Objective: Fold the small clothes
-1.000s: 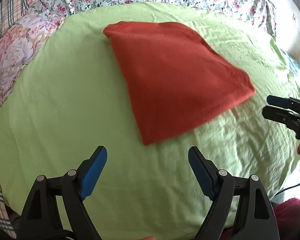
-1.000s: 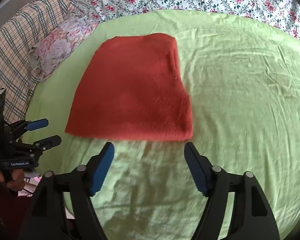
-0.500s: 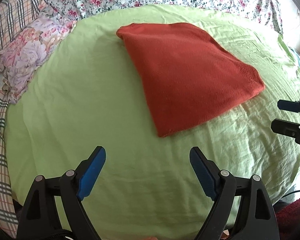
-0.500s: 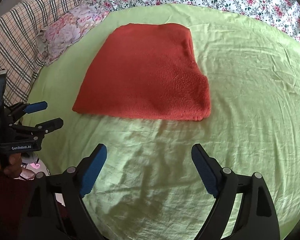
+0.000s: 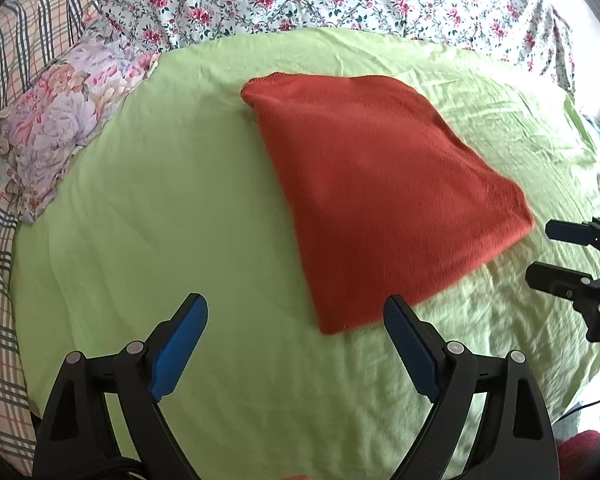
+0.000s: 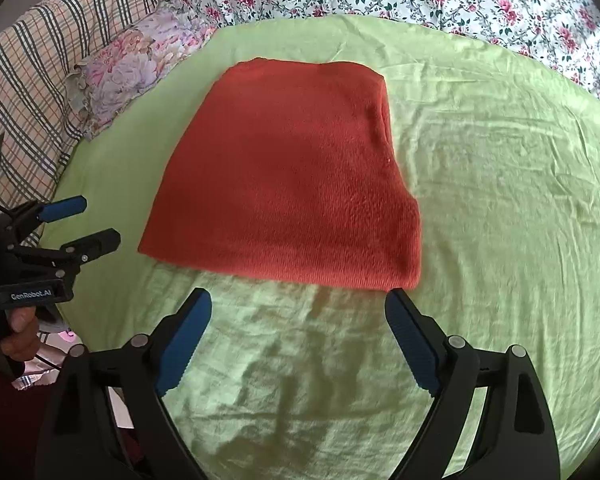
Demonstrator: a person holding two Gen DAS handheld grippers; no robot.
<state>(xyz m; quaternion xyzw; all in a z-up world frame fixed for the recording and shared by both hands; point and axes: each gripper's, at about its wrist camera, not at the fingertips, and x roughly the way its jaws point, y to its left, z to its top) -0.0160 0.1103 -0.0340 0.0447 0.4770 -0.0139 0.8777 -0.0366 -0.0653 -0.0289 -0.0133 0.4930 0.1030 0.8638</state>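
Fingers (image 6: 410, 332) nearer, red cloth (image 6: 296, 184) just ahead

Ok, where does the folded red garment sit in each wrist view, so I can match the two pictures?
Left wrist: the red garment lies centre-right on the green sheet, its near corner just ahead of the right-hand finger.
Right wrist: it lies in the centre, its near edge just ahead of the open fingers.
Shared landmark: the purple floral pillow, to the garment's upper left in both.
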